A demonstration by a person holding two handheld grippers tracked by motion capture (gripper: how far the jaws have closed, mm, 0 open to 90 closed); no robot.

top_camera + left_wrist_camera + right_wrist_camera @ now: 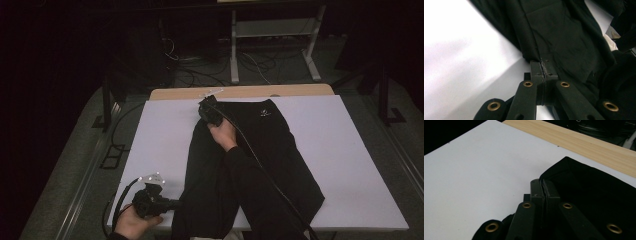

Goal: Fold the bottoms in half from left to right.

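Black garment [270, 150] lies flat on the white surface [350, 150], its far edge near the wooden strip [240, 92] at the back. Left claw [176, 203] — jaws clenched on the garment's near left edge, fabric pinched between the pads [543, 70]. Right claw [206, 107] — jaws clenched on the garment's far left corner [554, 173], the person's arm crossing over the cloth.

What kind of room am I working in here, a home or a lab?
Most likely a lab or recording studio, not a home. The black garment lies on a white board set over a wooden table, with dark surroundings, loose cables on the floor and a metal equipment frame behind.
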